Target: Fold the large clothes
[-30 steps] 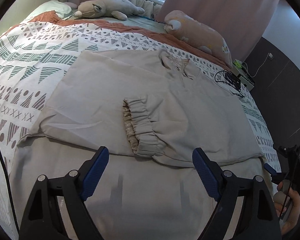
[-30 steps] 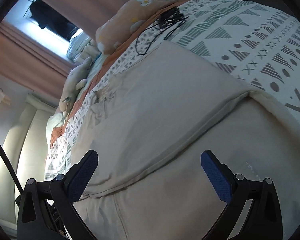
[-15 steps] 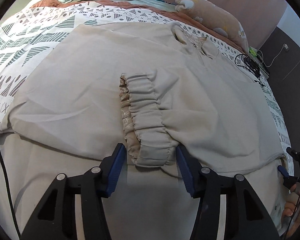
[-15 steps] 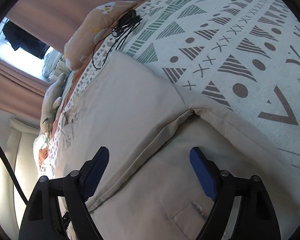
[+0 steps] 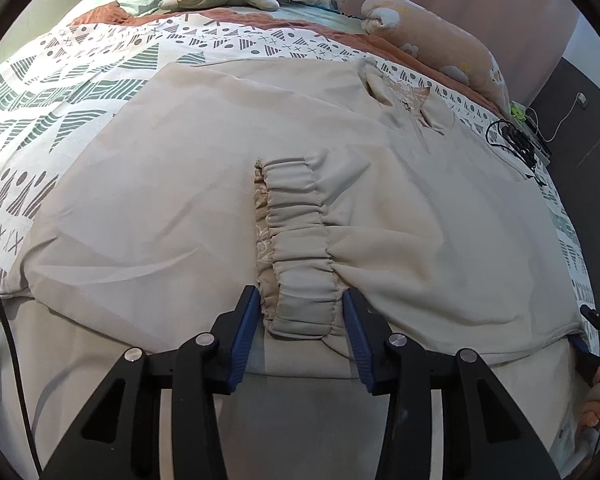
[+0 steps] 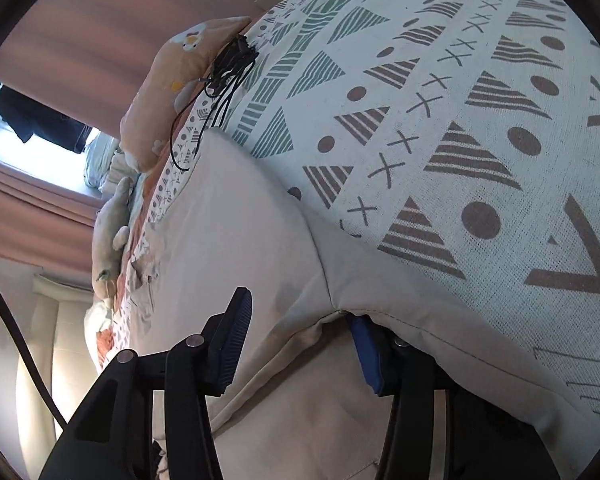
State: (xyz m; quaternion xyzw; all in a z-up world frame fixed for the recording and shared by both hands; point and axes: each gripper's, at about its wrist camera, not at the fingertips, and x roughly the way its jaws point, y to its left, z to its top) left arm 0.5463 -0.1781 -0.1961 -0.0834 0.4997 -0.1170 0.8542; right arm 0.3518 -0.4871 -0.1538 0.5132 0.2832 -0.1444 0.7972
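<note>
A bed with a patterned cover fills both views, with plush toys along its far edge and pink curtains behind. On it lies the large beige jacket, spread flat, one sleeve folded across its front so that the elastic cuff points toward the near hem.

The left gripper has closed in over the last second: its blue pads, wide apart and well short of the garment a second ago, now stand just beside either edge of the cuff's near end, narrowed around it but not yet pinching. The right gripper has likewise narrowed and come forward to the jacket's right side; one pad is tucked under the folded edge and the other rests above, still open with cloth between them.

Both tools therefore look set to clamp, probably to lift cuff and side edge for the next fold.
</note>
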